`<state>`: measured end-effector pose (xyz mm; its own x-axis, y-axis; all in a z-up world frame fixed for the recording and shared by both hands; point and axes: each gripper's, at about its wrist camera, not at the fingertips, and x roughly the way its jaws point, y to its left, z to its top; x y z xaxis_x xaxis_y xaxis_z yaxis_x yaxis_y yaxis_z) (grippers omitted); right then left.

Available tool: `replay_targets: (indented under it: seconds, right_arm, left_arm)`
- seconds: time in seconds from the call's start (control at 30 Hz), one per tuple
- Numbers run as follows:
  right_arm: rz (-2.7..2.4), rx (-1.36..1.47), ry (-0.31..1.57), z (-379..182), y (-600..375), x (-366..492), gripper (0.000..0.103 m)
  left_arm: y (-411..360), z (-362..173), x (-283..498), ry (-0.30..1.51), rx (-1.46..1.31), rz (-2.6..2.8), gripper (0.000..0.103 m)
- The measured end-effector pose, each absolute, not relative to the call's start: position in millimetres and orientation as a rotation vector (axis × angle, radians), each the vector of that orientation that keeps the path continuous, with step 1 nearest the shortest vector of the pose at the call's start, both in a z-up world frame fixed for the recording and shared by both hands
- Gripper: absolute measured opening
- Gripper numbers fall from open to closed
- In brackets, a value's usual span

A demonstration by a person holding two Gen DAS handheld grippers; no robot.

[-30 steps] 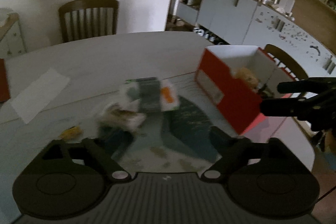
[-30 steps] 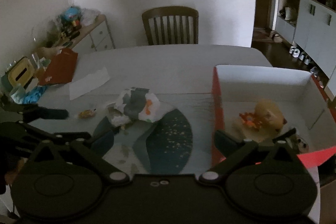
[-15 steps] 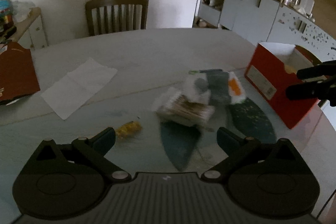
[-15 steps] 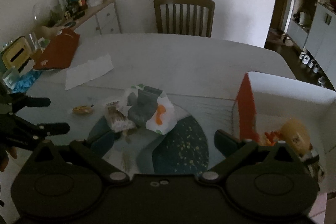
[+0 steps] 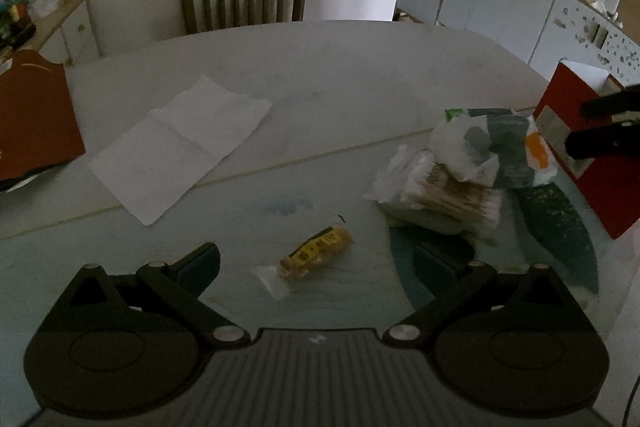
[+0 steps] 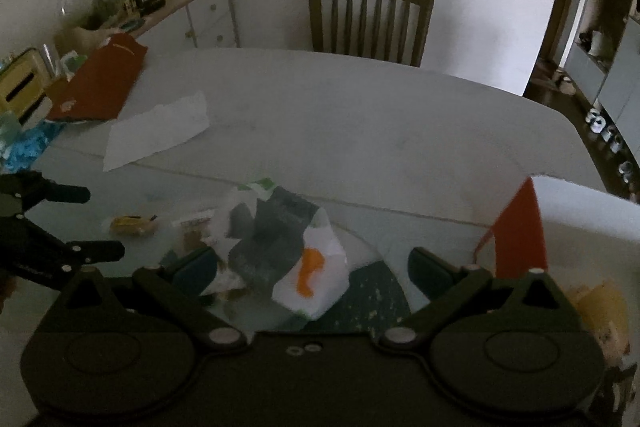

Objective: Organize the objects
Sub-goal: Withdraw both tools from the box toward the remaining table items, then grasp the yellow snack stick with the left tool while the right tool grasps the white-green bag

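The small yellow packet [image 5: 316, 255] lies flat on the desk [image 5: 340, 67], between the spread fingers of the left tool [image 5: 316, 263] and a little ahead of them. That tool holds nothing. Its clear wrapper looks slick and thin, so my worry is that the fingers close over it and skid it forward instead of catching it, or pinch only the loose film at one end.

Just right of it sits a bundle of cotton swabs [image 5: 448, 193] with a crumpled printed bag [image 5: 492, 147] resting against it. The right tool [image 6: 312, 269] hangs over that bag, also spread and empty. If it bites the bag alone, the swabs underneath may be dragged or left behind.

The red box [image 5: 576, 131] stands at the desk's right edge, well apart from the packet. The right wrist view shows something yellowish inside it, too blurred to name.
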<state>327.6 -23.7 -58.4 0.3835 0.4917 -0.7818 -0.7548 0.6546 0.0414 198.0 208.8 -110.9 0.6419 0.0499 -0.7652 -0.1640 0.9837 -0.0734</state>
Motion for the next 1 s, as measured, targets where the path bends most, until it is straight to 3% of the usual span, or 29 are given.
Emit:
replay_targets:
  seconds: [0.47,0.7,0.77,0.9,1.0]
  right_arm:
    - [0.9,-0.372,0.909,-84.2,8.9,352.6,0.102]
    - [0.928,-0.348,0.952,-93.2,7.4,355.5,0.087]
    - [0.932,-0.344,0.96,-94.6,6.0,355.2,0.081]
    - [0.937,-0.344,0.966,-97.2,4.3,352.6,0.071]
    - [0.94,-0.355,0.958,-96.2,2.1,350.3,0.059]
  left_arm:
    - [213.8,-128.2,215.3,0.871,-0.112,0.086,0.103]
    - [212.7,-134.2,218.6,0.868,-0.094,0.064,0.102]
    - [210.9,-135.3,217.8,0.866,-0.094,0.059,0.098]
    - [207.1,-136.4,216.9,0.864,-0.073,0.061,0.071]
    - [205.7,-136.1,215.3,0.862,-0.064,0.054,0.058]
